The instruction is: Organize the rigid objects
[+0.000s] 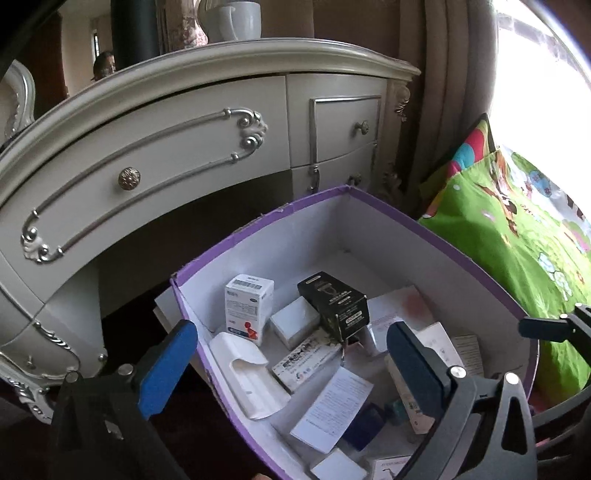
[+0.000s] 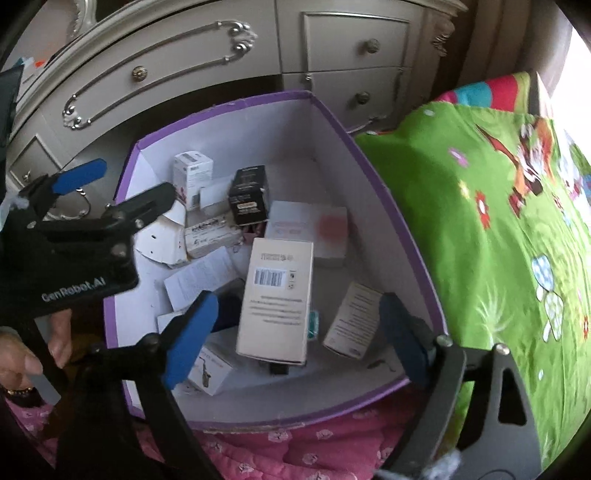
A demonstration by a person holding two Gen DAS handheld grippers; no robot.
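A purple-rimmed white box (image 1: 417,221) (image 2: 373,177) holds several small cartons and leaflets. Inside are a black carton (image 1: 334,304) (image 2: 248,195), a white medicine carton (image 1: 248,304) (image 2: 192,177), a white plastic tray (image 1: 249,373) and a beige barcoded carton (image 2: 275,295). My left gripper (image 1: 291,365) is open and empty, its fingers straddling the box's near left wall; it also shows in the right wrist view (image 2: 125,184). My right gripper (image 2: 295,336) is open and empty above the beige carton; its finger (image 1: 546,326) shows in the left wrist view.
A cream dresser (image 1: 166,155) (image 2: 221,66) with drawer knobs stands right behind the box. A green cartoon-print quilt (image 1: 517,240) (image 2: 498,221) lies to the right. Pink bedding (image 2: 295,454) lies under the box's near edge. A white mug (image 1: 240,20) stands on the dresser.
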